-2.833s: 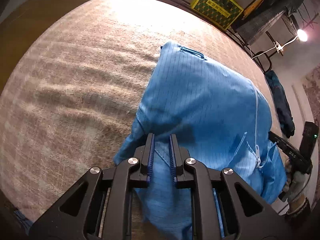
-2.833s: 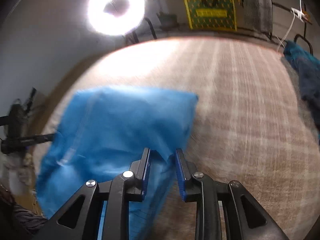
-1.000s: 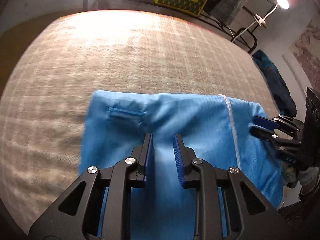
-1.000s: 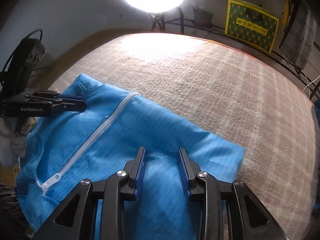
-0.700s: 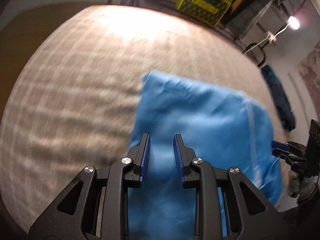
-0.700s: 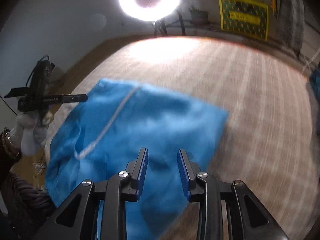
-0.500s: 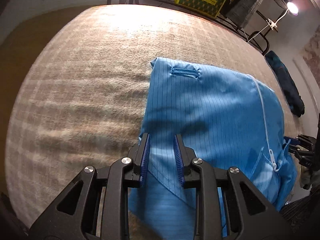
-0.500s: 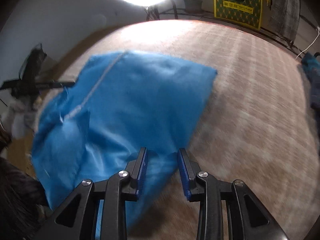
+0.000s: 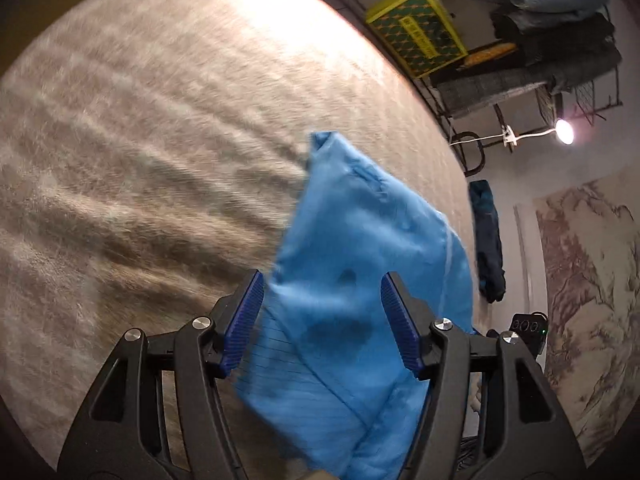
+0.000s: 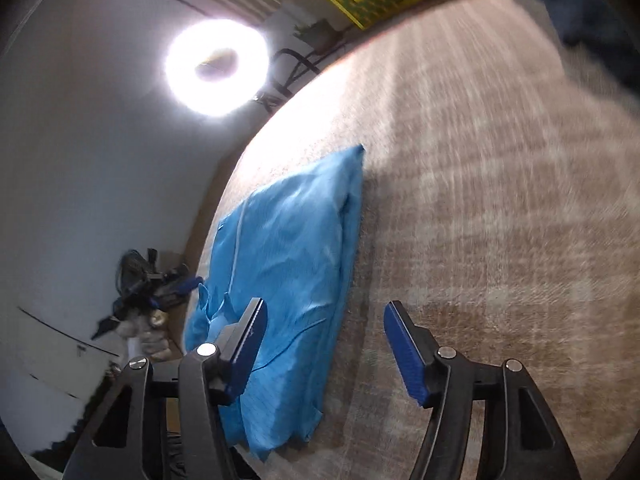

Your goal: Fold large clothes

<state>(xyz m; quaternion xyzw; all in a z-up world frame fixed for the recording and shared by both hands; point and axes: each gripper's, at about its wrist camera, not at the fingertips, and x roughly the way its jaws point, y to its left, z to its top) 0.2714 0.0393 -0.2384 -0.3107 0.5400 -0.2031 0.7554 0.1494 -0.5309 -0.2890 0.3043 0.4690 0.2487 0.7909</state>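
On the beige blanket, the folded blue garment now lies released: left gripper and right gripper, clamped moments ago, stand wide open; this fold appears complete.

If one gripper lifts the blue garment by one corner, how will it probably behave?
The garment is thin cloth with creases and soft folds, so it would likely droop and unfold. It looks light for its size. On the fuzzy blanket, pushing would probably bunch it, not slide it.
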